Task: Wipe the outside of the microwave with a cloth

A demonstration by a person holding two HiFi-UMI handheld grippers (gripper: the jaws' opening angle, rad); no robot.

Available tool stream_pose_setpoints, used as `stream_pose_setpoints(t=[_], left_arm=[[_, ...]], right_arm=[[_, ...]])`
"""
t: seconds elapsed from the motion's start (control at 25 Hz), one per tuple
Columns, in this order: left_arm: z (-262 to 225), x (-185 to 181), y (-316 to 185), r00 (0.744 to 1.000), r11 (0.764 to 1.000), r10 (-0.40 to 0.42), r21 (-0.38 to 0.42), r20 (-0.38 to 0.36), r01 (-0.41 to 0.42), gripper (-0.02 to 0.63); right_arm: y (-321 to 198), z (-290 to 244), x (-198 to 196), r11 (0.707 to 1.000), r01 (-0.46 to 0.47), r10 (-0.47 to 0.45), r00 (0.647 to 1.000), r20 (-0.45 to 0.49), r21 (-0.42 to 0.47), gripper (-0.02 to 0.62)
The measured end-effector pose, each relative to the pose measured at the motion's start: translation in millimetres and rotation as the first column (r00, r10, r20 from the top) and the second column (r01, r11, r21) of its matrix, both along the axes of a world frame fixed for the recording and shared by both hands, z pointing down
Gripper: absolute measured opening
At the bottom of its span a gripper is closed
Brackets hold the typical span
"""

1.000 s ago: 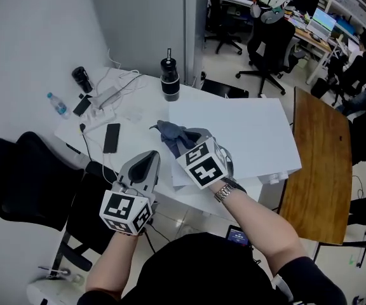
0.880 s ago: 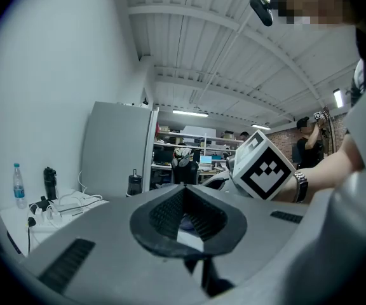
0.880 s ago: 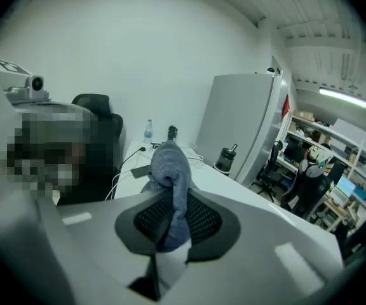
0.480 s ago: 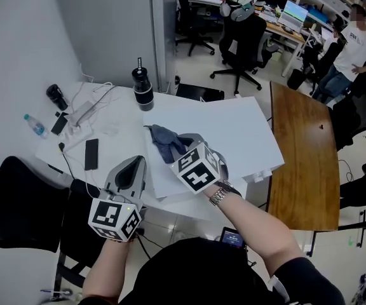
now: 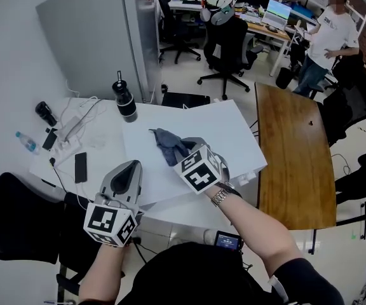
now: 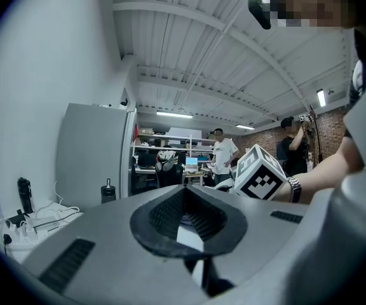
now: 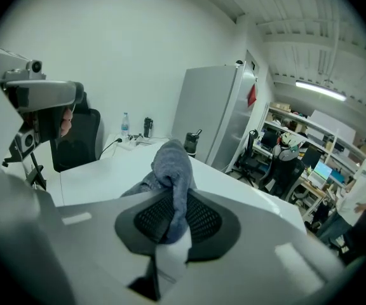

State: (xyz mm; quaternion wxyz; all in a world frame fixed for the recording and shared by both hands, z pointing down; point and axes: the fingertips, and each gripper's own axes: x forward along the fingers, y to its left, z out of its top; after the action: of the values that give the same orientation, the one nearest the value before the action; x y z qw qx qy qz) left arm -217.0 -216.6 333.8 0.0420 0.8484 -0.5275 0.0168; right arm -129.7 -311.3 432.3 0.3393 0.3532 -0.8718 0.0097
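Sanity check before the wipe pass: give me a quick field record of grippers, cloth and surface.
left gripper: shut, empty, held left of the microwave
right gripper: shut on grey-blue cloth
cloth: bunched over the flat top of the white box-shaped microwave
nearby: black bottle and black phone on the white table

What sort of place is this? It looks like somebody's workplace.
Probably an open-plan office or lab workspace: a black swivel chair, a lit computer monitor at the back, and a power strip with cables on the white table.
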Motion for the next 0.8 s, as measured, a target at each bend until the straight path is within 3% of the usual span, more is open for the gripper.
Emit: stream_pose_setpoints(t=[0.32,0.8], left_arm=[[-8,58,-9,0.999,1.000,0.020,-0.001,0.035,-0.020,0.006],[-8,133,-17,0.998,0.999,-0.017,-0.031,0.059,0.018,0.006]], right_arm=[[-18,-1,71,0.999,-0.036,0.036,0.999,0.018,-0.004,0.049],[-47,-3,173,0.997,-0.069,0.071,0.993,0.091,-0.020,0.049]])
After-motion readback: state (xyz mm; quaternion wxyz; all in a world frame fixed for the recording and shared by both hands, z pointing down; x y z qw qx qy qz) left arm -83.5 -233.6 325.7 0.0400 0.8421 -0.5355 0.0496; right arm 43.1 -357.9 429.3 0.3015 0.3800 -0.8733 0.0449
